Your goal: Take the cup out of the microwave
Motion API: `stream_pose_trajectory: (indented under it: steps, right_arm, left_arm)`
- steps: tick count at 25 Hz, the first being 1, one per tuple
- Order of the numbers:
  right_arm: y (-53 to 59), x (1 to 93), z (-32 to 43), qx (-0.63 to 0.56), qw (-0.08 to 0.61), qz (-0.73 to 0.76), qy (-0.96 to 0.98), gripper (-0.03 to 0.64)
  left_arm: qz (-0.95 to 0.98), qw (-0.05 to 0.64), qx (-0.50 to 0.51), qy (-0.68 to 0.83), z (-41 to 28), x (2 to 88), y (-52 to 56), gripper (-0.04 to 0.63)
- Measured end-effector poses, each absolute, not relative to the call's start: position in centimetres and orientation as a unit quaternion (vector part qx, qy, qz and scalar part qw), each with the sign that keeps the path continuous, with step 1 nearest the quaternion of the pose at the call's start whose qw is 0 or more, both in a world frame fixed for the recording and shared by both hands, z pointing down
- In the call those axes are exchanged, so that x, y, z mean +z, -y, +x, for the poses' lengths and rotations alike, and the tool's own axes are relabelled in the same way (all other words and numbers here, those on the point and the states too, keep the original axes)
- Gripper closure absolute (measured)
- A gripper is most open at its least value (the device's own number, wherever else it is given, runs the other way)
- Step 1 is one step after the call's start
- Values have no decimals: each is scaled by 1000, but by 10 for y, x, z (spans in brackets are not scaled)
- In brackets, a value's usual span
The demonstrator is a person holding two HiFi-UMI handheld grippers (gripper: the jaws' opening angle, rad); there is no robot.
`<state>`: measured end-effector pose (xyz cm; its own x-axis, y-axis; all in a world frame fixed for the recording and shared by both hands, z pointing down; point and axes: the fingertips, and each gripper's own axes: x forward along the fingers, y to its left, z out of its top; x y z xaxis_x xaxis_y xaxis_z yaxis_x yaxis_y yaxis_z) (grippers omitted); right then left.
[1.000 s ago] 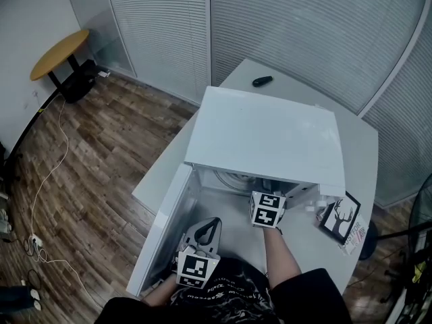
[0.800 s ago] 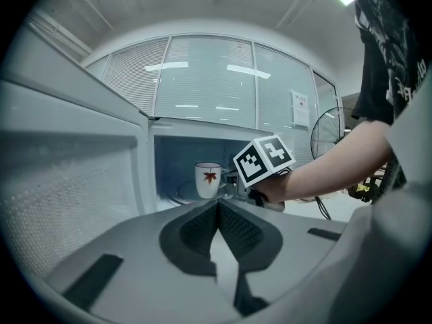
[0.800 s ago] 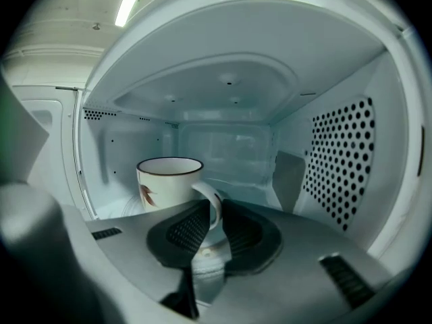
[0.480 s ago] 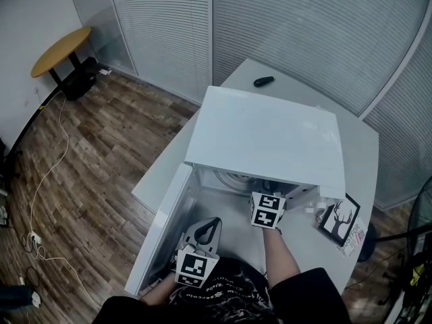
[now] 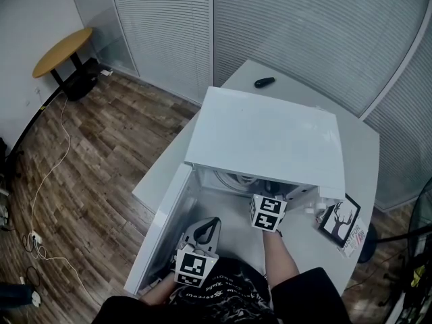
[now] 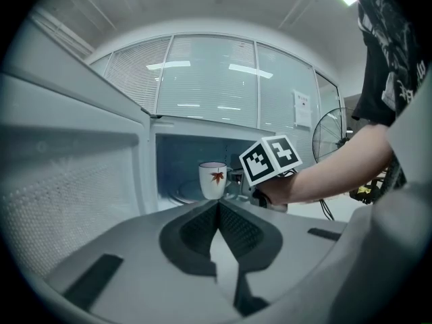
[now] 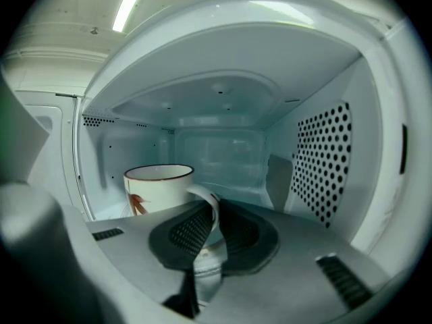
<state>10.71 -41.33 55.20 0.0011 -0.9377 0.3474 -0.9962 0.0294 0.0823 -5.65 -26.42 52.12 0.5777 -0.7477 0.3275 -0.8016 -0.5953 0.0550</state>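
Microwave (image 5: 263, 133) noted on the white table (image 5: 358, 147), door (image 5: 165, 214) swung fully open to the left. The cup (image 7: 158, 184), white with a red leaf print, was seen upright inside the cavity, handle (image 7: 212, 204) turned toward the opening. The right gripper (image 7: 206, 227) was reached into the cavity. Its jaws were drawn narrow, with the handle's loop pinched between them near the tips. The grip was judged made, the lift-out not yet begun. The left gripper (image 6: 218, 206) was held low outside the opening, jaws together on nothing, pointed at the cup.

Notes for the withdrawal:
- A handle pinch was judged prone to letting the cup swing about the jaws, so the jaws should be held firmly closed.
- The cup should be raised only just off the turntable (image 6: 181, 193), then drawn straight back.
- The cavity roof and the perforated right wall (image 7: 324, 160) were judged the surfaces to clear.
- The rim should be carried level, since the contents could not be seen.
- The table in front of the opening was judged a fit set-down place
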Motion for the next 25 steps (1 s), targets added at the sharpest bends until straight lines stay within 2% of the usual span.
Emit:
stream_pose_trajectory:
  steps: [25]
  right_arm:
    - [373, 535, 107, 93, 124, 671, 725, 580]
  left_arm:
    - [872, 125, 133, 453, -44, 525, 256, 589]
